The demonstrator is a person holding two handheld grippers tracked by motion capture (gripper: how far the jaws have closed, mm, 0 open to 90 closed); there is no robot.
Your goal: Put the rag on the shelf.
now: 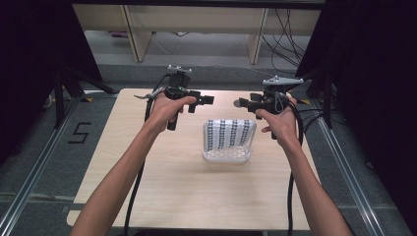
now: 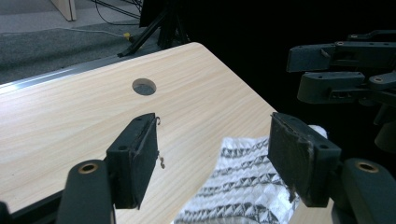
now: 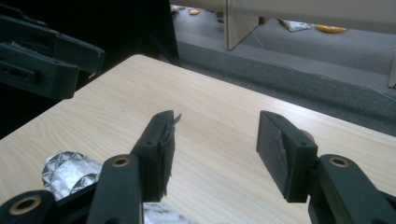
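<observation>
Spanning grey carpet, the pale wooden table (image 1: 162, 187) sits under 2 released claws.

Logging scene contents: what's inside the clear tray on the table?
The clear tray holds a crinkled silver sheet printed with black patterns, propped up against its far side. Whatever lies beneath or behind the sheet is covered, so I can't tell.

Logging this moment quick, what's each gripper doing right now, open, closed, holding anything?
Left gripper: open, holding nothing, above the clear plastic tray of black-and-white patterned foil.
Right gripper: open, holding nothing.
</observation>
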